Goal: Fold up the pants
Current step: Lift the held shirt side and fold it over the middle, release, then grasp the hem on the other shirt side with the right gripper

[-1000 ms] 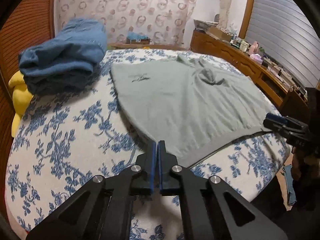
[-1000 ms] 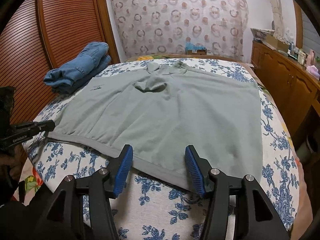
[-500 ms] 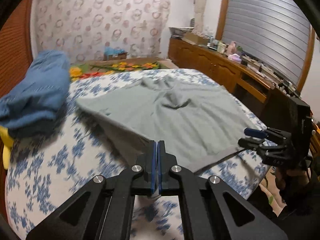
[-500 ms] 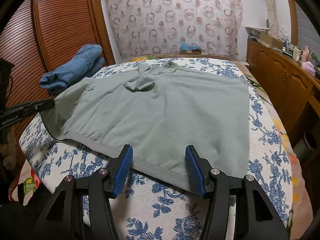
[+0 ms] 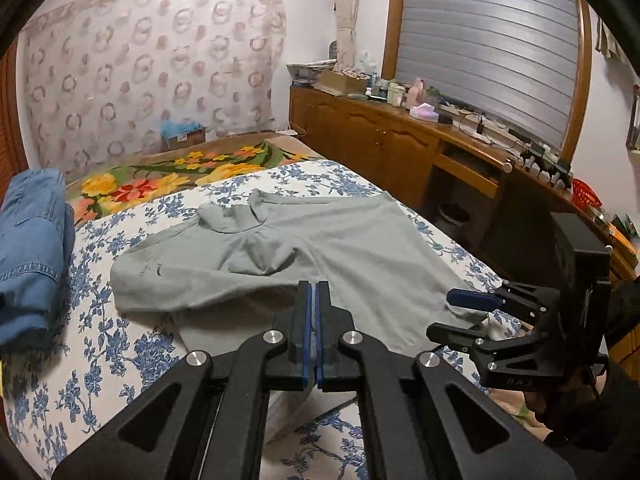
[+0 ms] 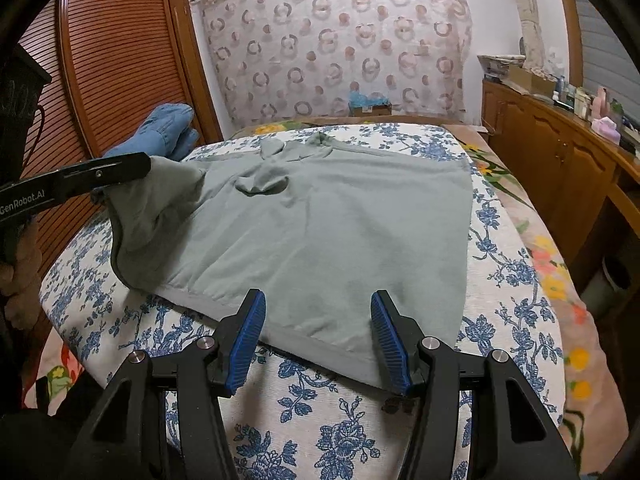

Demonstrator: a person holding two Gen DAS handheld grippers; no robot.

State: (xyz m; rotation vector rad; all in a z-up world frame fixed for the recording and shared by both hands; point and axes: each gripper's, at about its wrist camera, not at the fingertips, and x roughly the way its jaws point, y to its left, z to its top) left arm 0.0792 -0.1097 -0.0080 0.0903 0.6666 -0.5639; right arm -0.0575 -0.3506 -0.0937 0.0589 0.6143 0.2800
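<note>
Left wrist view: my left gripper (image 5: 311, 320) has its blue pads pressed together on a corner of the grey-green knit pants (image 5: 340, 248), and that corner now hangs raised off the blue-floral white bedspread (image 5: 100, 352); a second ago it lay flat near the bed's edge. The frame has swung right, so the wooden sideboard (image 5: 392, 148) and the slatted grey shutter (image 5: 480, 40) fill more of it, and the folded blue denim jeans (image 5: 28, 248) have slid to the left margin. My right gripper (image 5: 460, 316) shows at the pants' near hem, jaws apart.

Right wrist view: the right gripper's (image 6: 318, 336) blue pads stand spread over the waistband hem, pinching nothing (I cannot tell whether they touch it), much as a second ago. Only here do I see the lifted corner from the side, draped from the left gripper (image 6: 140, 168) above the bed, with the ribbed wooden wardrobe door (image 6: 112, 60) behind it.
</note>
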